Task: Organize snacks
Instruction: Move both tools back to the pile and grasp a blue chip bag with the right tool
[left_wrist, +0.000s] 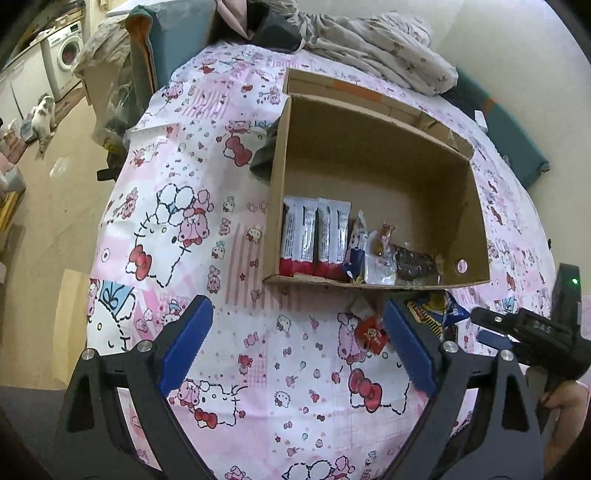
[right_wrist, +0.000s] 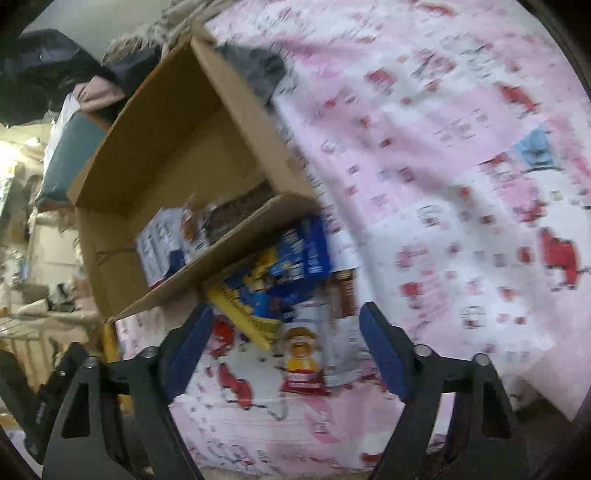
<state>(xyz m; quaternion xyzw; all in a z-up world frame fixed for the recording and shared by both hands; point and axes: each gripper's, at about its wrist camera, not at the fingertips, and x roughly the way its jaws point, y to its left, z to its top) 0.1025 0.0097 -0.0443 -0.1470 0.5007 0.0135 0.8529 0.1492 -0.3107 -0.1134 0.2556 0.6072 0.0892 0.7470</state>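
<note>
Left gripper (left_wrist: 295, 343) jaws spread wide, nothing between them, hanging over the pink cartoon-print tablecloth (left_wrist: 229, 280). Small red candy wrapper (left_wrist: 371, 334) lies on the cloth just inside its right finger, not touched. Right gripper (right_wrist: 284, 350) jaws also spread, not pinching anything; the view is motion-blurred. Between its fingers, lying on the cloth: a snack packet with a yellow and red figure (right_wrist: 301, 360). Just beyond that, a blue and yellow snack bag (right_wrist: 280, 266) against the outside of the box's near wall. Cardboard box (left_wrist: 476, 229) sits open on the table. Inside along its near wall: a row of white and red bars (left_wrist: 314, 236), a blue and white packet (left_wrist: 356, 247), a clear-wrapped snack (left_wrist: 380, 254), a dark brown one (left_wrist: 413, 260). The rest of the box floor is bare. Far end of the table: a heap of grey cloth (left_wrist: 376, 44)
</note>
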